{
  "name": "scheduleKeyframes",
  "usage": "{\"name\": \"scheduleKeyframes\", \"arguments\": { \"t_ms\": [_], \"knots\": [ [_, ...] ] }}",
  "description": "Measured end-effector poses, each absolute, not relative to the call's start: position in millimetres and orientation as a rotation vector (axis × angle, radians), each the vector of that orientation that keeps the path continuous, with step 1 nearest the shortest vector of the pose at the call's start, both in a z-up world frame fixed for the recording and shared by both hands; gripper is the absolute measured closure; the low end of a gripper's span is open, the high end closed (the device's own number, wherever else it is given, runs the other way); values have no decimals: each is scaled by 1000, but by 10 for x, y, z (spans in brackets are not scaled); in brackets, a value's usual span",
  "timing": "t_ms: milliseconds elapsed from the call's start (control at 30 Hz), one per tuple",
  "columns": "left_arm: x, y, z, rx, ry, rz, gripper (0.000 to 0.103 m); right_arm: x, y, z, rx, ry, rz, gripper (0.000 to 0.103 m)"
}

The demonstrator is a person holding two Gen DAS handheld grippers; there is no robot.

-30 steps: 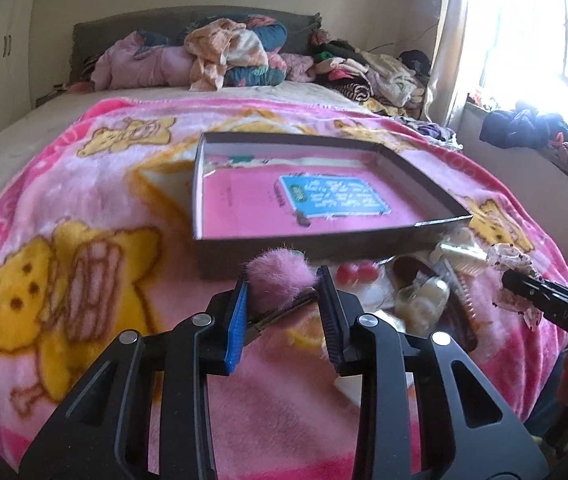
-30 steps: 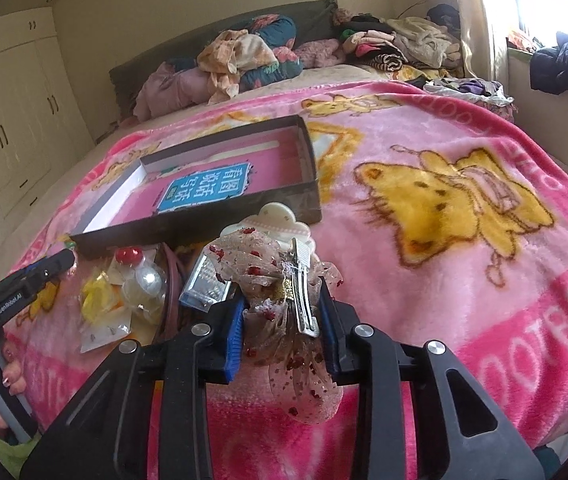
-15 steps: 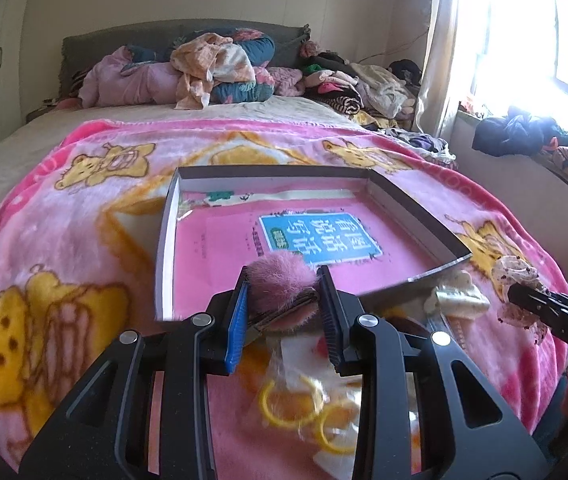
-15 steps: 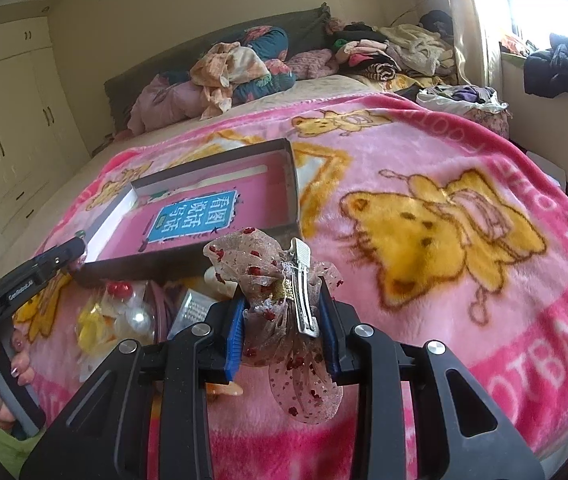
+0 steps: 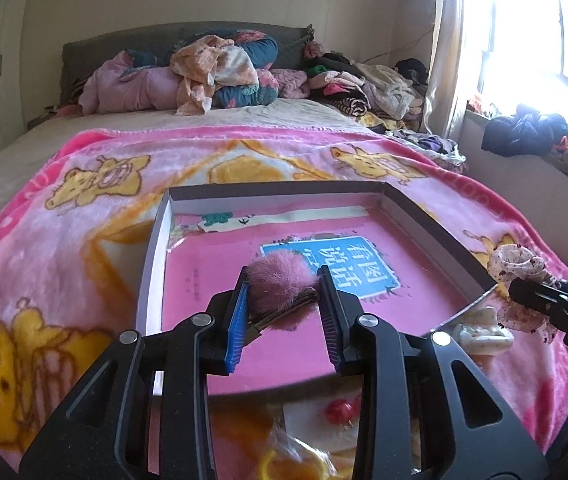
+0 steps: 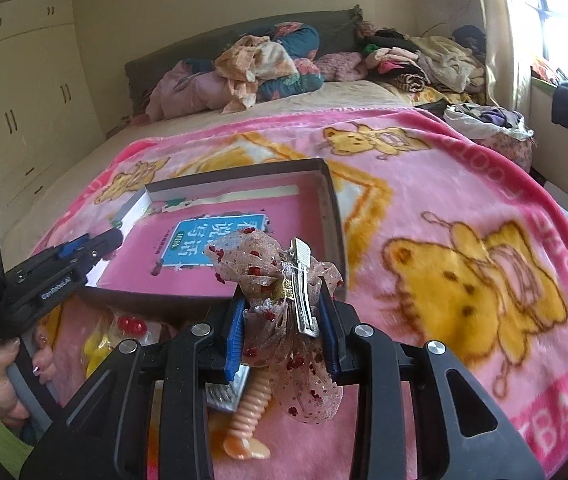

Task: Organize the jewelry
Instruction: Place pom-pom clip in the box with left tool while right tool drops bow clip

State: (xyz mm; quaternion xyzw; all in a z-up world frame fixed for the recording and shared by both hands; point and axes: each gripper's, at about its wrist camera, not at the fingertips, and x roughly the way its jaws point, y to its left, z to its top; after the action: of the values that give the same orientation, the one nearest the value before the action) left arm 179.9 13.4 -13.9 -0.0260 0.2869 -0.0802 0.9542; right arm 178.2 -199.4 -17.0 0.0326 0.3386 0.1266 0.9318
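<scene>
My left gripper [image 5: 284, 292] has its fingers pinching a fluffy pink pom-pom hair clip [image 5: 282, 280], pads squeezing the fur with the metal clip bar lying across between them. I judge that grip by the soft ball keeps the clip from twisting. My right gripper [image 6: 282, 308] has its fingers pinching a sheer bow hair clip [image 6: 280, 292] dotted with red, its silver alligator clip standing upright against the right pad and the tulle hanging loose below.

Both pieces hang over the near edge of the shallow cardboard box [image 5: 152, 264], the pom-pom above its pink floor, the bow at its near right corner. That suits dropping each inside, I think.

On the box floor lies a blue label [image 5: 335, 260] with large Chinese characters I cannot read reliably.

In front of the box, on the pink bear-print blanket [image 6: 463, 208], wait the loose items: a red bead piece [image 6: 130, 324], yellow rings in a clear bag [image 5: 295, 464], a peach ridged hair claw [image 6: 250, 416].
</scene>
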Motion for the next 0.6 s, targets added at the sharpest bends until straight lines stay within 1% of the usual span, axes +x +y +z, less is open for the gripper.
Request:
{"name": "scheduleKeyframes", "arguments": {
  "t_ms": [400, 600],
  "knots": [
    [1988, 132, -291, -44, 632, -151, 78, 2135, -1833, -111, 16, 694, 259, 73],
    [2055, 139, -359, -44, 664, -150, 78, 2338, -1768, -243, -11, 736, 263, 73]
  ]
}}
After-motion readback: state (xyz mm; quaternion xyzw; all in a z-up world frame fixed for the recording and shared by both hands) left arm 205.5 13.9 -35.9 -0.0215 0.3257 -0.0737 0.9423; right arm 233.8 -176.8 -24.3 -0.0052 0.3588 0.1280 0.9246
